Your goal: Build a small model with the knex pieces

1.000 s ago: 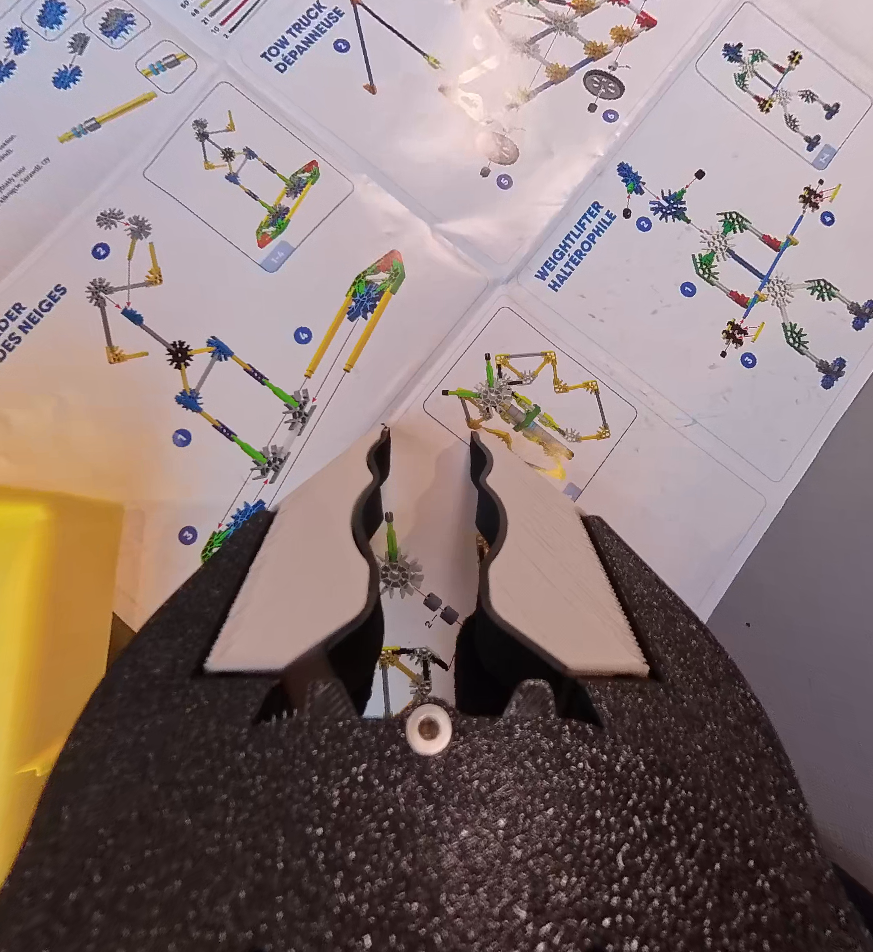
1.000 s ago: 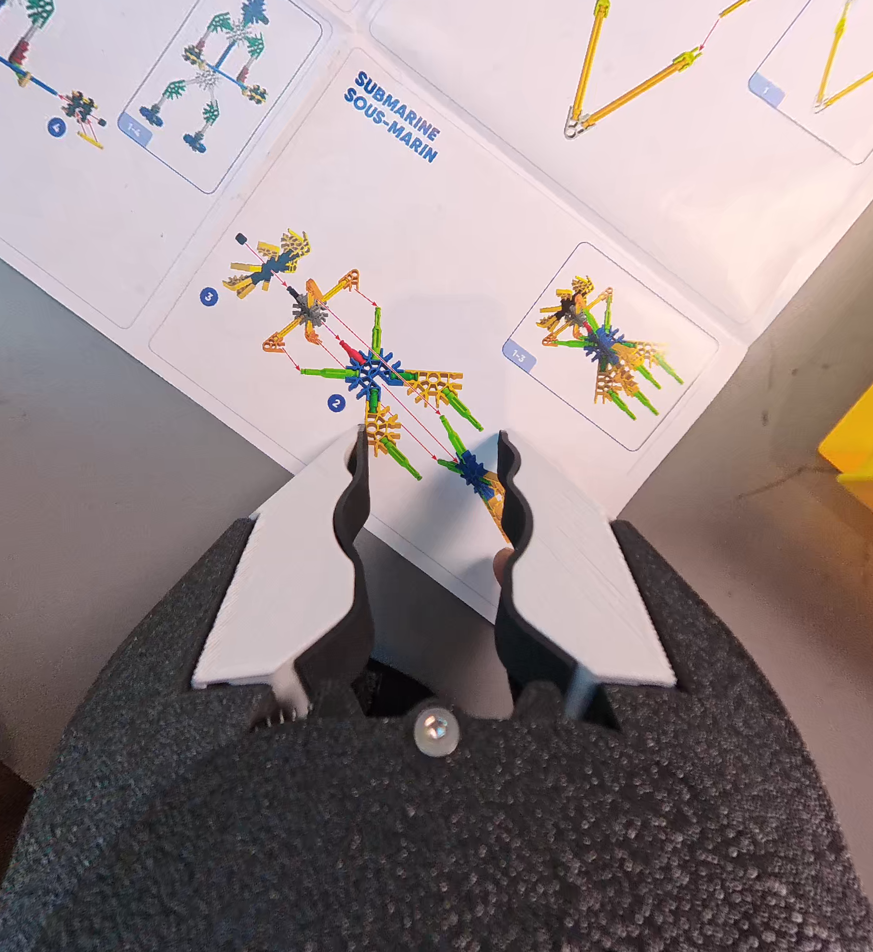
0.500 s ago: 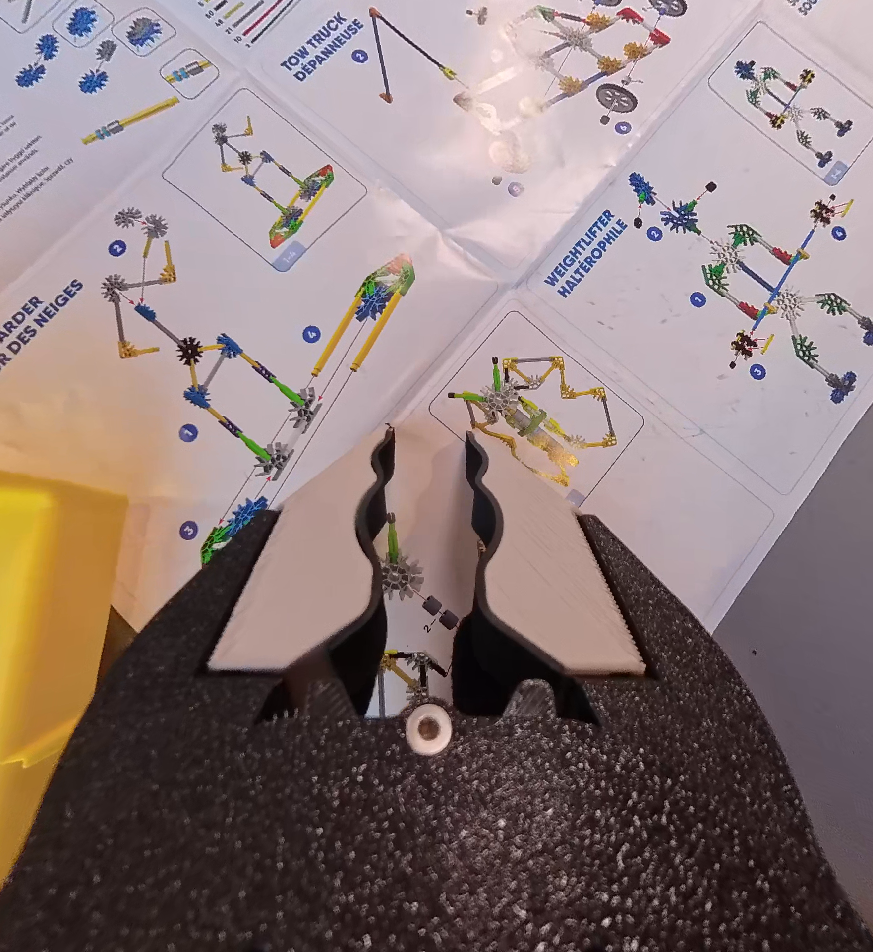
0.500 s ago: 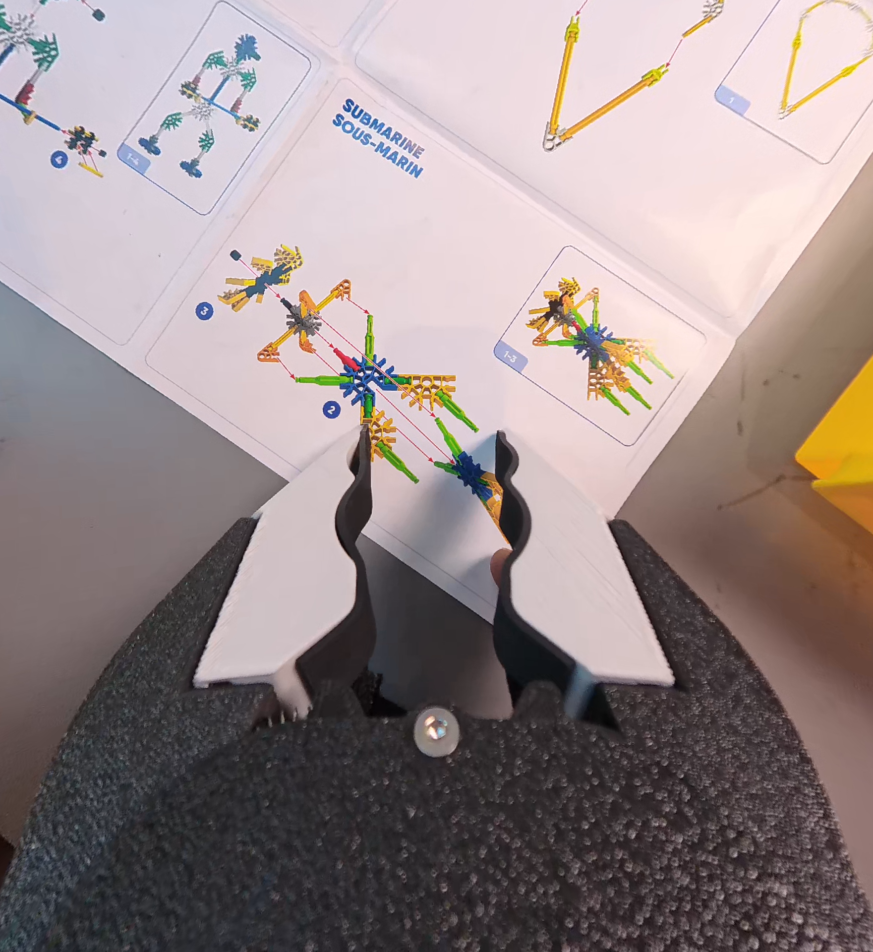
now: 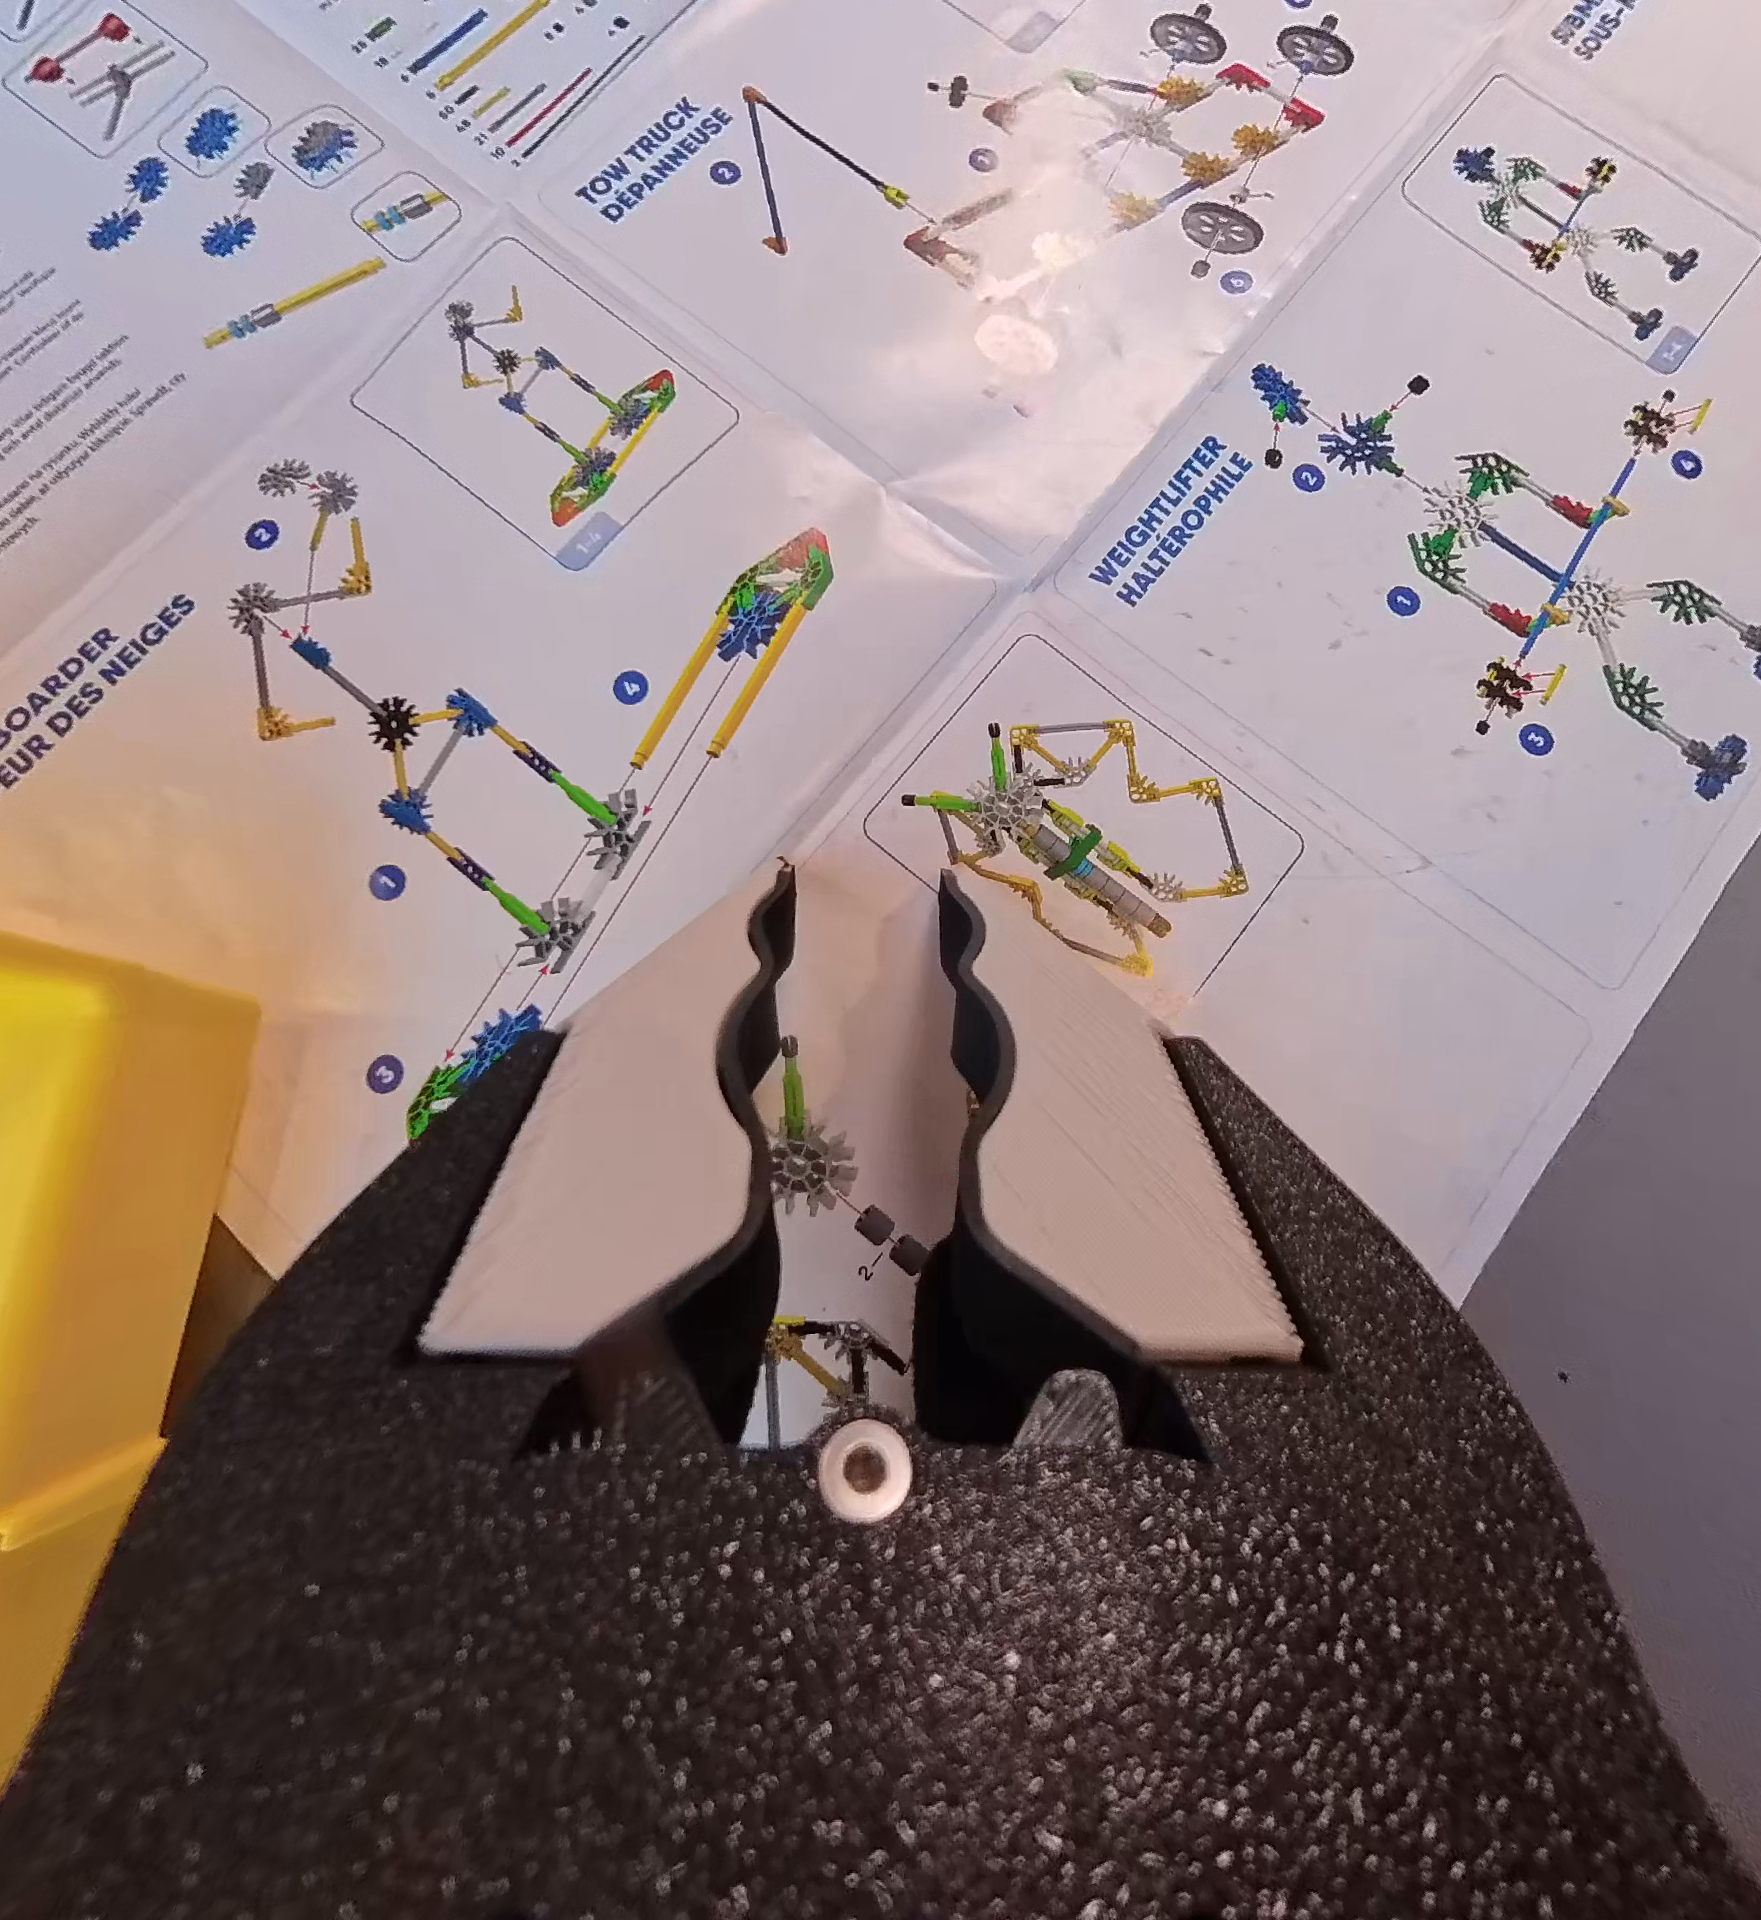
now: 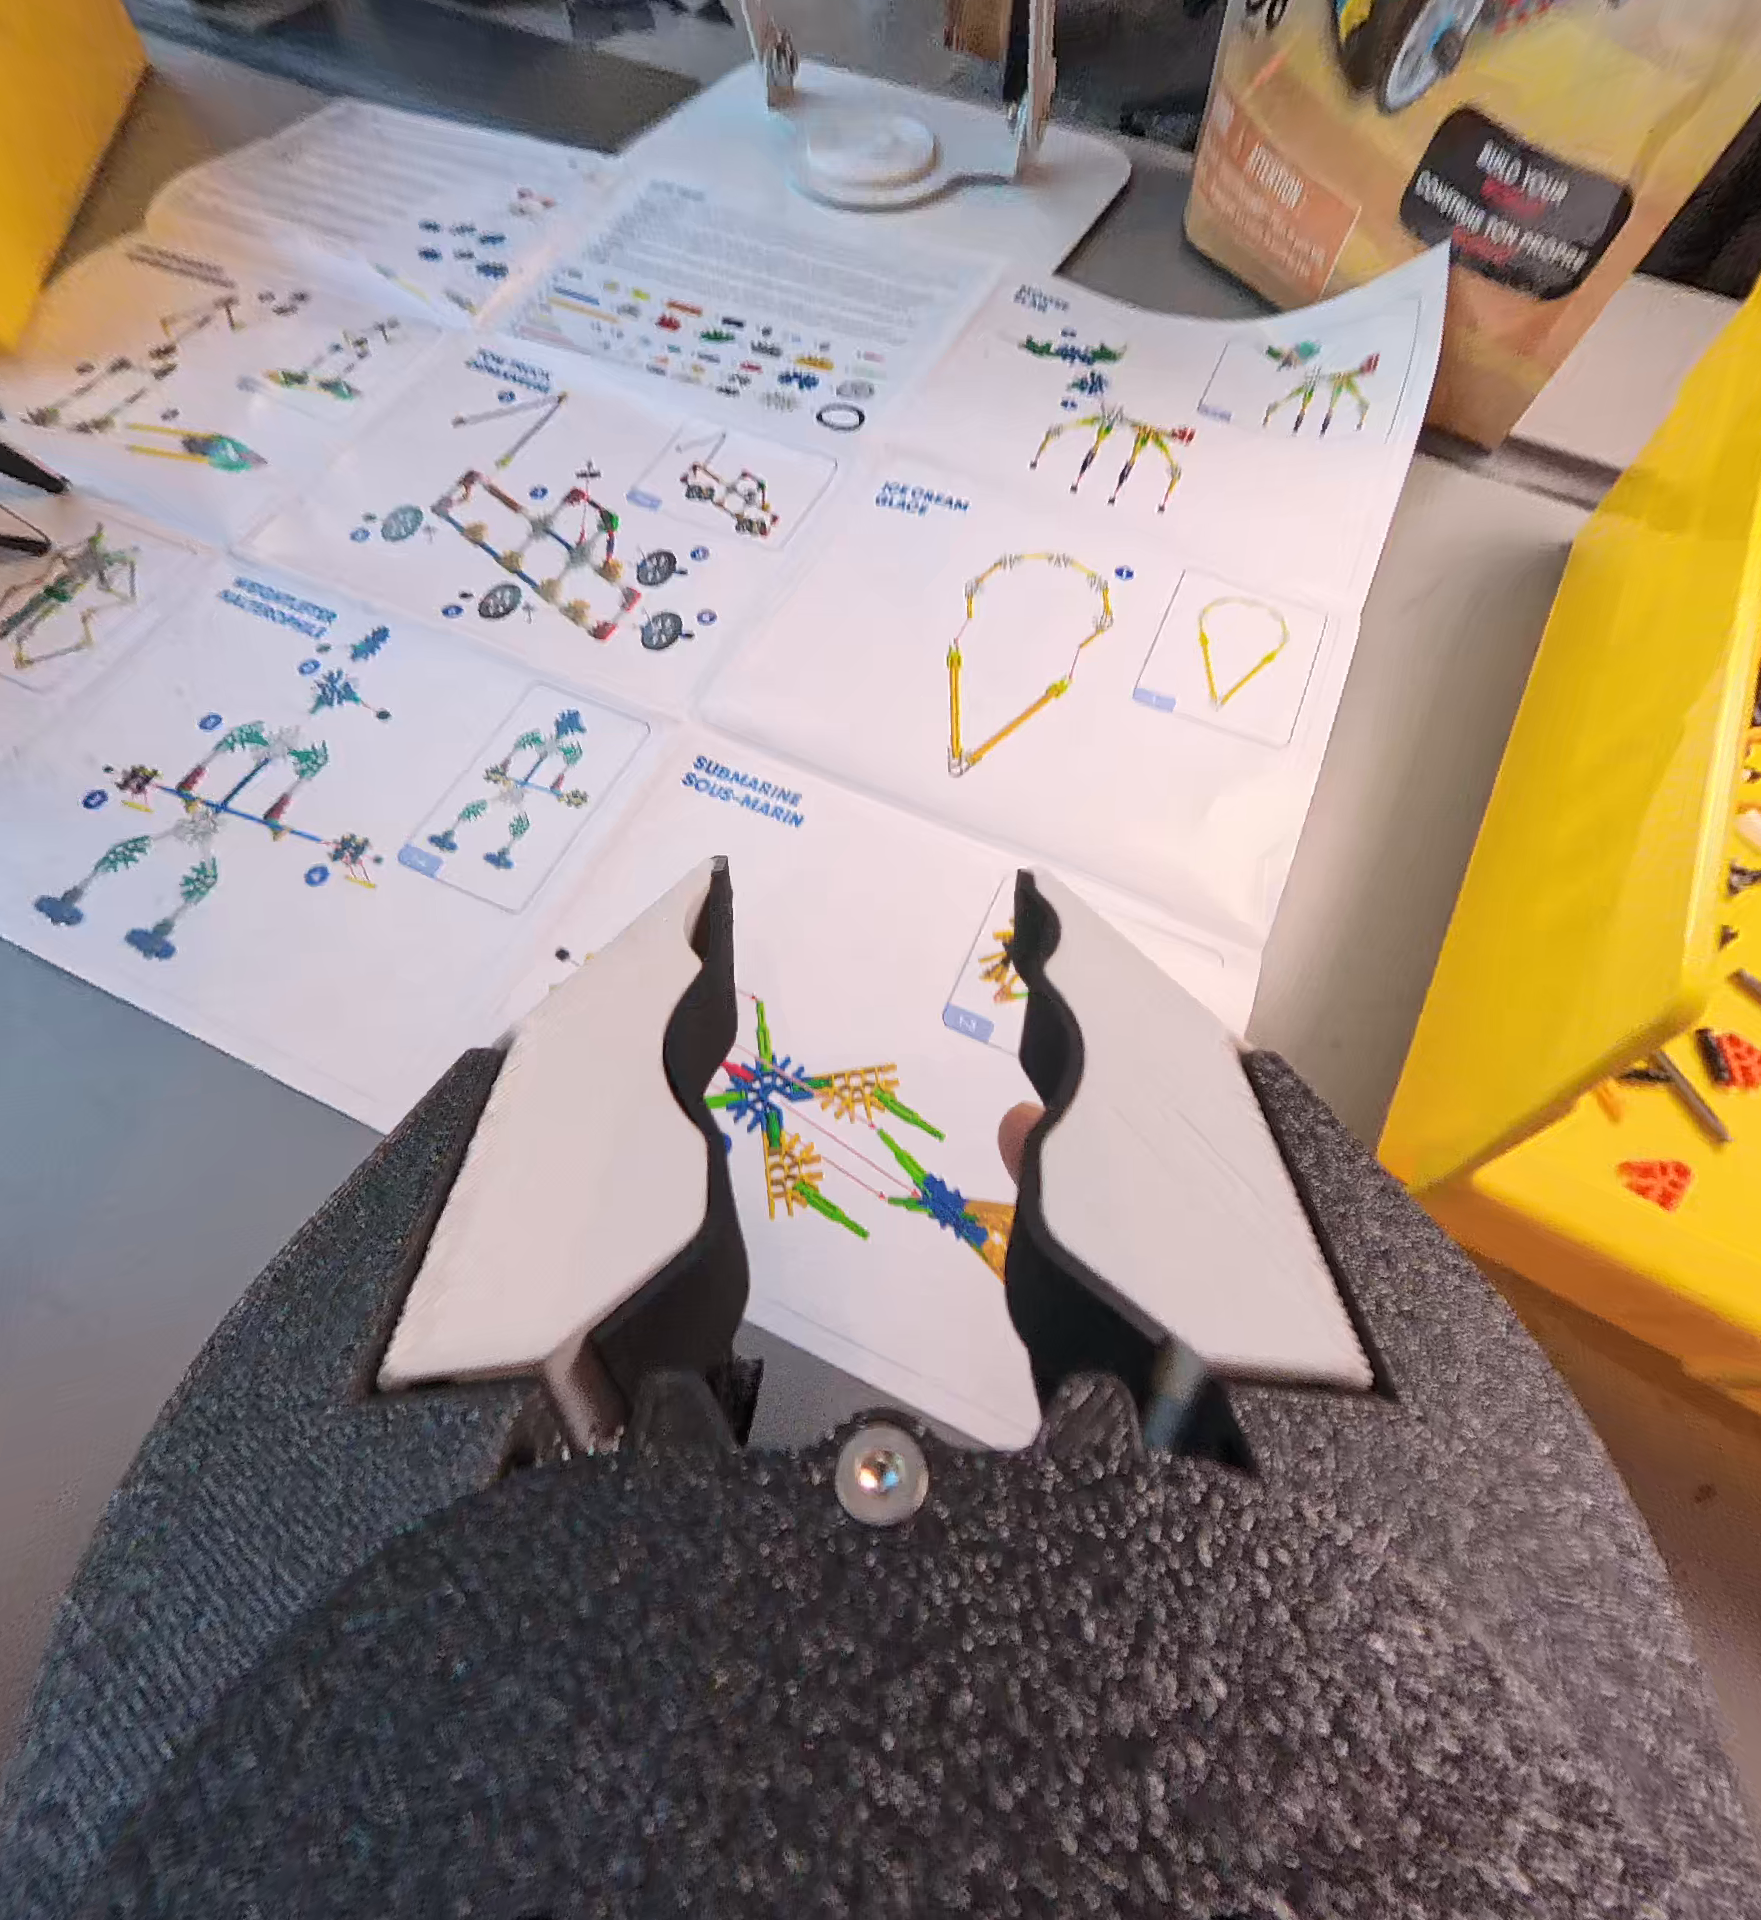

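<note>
Left gripper (image 5: 868, 891): we found jaws parted, empty, above the creased paper instruction sheet (image 5: 959, 540).
Right gripper (image 6: 871, 883): jaws wide, empty, over the sheet's corner; yellow plastic bin (image 6: 1624, 790) alongside.

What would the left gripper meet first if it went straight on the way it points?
Probably the instruction sheet: the left gripper, jaws open and empty, points down at it, nothing between. Depth is unclear.

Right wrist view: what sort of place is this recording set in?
Probably a hobby or lab workbench set up for a construction toy. A large unfolded white instruction sheet with model diagrams covers the grey tabletop, a yellow plastic bin holds small rods and connectors, and a printed cardboard box stands behind.
</note>
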`<state>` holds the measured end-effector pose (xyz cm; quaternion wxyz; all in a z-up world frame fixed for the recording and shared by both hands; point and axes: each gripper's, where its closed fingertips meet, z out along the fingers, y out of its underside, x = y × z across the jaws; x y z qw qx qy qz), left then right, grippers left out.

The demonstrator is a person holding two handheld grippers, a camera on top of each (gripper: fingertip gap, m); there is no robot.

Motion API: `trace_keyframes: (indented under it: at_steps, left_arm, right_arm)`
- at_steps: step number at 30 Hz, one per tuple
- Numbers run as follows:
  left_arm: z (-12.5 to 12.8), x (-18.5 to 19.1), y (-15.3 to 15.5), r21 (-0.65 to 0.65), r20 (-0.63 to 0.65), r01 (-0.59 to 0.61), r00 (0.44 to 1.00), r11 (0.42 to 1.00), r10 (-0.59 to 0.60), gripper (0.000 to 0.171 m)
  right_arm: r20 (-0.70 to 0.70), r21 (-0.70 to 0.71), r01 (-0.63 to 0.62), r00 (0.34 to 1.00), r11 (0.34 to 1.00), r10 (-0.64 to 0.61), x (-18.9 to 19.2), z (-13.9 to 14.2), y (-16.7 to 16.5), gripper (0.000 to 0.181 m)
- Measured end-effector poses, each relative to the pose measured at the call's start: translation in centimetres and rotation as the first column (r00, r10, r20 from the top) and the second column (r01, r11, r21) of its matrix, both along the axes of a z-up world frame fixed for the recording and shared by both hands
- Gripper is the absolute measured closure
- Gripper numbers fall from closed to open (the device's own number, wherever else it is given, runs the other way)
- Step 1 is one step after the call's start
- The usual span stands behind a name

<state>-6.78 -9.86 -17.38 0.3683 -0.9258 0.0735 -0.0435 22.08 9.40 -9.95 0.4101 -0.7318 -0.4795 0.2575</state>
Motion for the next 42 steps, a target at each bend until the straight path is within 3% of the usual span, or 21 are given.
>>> trace_keyframes:
  at_steps: [4,8,12,14,18,24,27,29,32,42]
  left_arm:
    - [0.2,-0.1,0.1,0.036,-0.019,0.005,1.0,0.999,-0.005,0.14]
    - [2.0,-0.2,0.6,0.142,0.003,-0.011,1.0,0.99,0.011,0.137]
    - [4.4,-2.3,0.9,0.269,-0.031,-0.102,0.993,0.958,0.115,0.132]
    - [5.2,-3.5,0.6,0.299,-0.037,-0.151,0.985,0.942,0.169,0.132]
    - [4.9,-5.6,-0.5,0.276,-0.059,-0.219,0.968,0.936,0.244,0.132]
    - [4.6,-7.5,-2.4,0.209,-0.097,-0.245,0.958,0.947,0.269,0.137]
    - [3.8,-8.2,-3.6,0.151,-0.103,-0.257,0.956,0.955,0.274,0.139]
    - [3.2,-8.8,-4.3,0.12,-0.1,-0.28,0.951,0.952,0.293,0.15]
    - [3.1,-9.3,-4.4,0.121,-0.066,-0.315,0.944,0.941,0.324,0.157]
    - [2.0,-8.7,-4.0,0.09,-0.079,-0.29,0.952,0.953,0.297,0.157]
  right_arm:
    - [-0.121,0.088,0.002,0.993,0.996,0.008,-2.6,3.6,0.3,0.129]
    - [-0.267,0.14,-0.012,0.962,0.99,0.049,-6.1,7.5,0.5,0.129]
    - [-0.366,0.091,-0.055,0.927,0.994,0.085,-10.4,8.4,0.5,0.13]
    - [-0.368,0.058,-0.098,0.923,0.993,0.113,-12.5,6.8,0.1,0.131]
    - [-0.196,0.035,-0.161,0.967,0.986,0.165,-14.1,0.5,-1.1,0.129]
    - [0.052,-0.012,-0.262,0.964,0.965,0.263,-13.1,-4.3,-2.9,0.127]
    - [0.169,-0.03,-0.261,0.95,0.965,0.262,-11.9,-5.8,-3.0,0.133]
    - [0.275,-0.05,-0.232,0.932,0.972,0.236,-10.7,-7.0,-2.7,0.137]
    - [0.305,-0.082,-0.209,0.926,0.975,0.224,-10.1,-7.2,-2.7,0.141]
    - [0.306,-0.128,-0.204,0.923,0.971,0.235,-9.2,-7.4,-2.4,0.131]
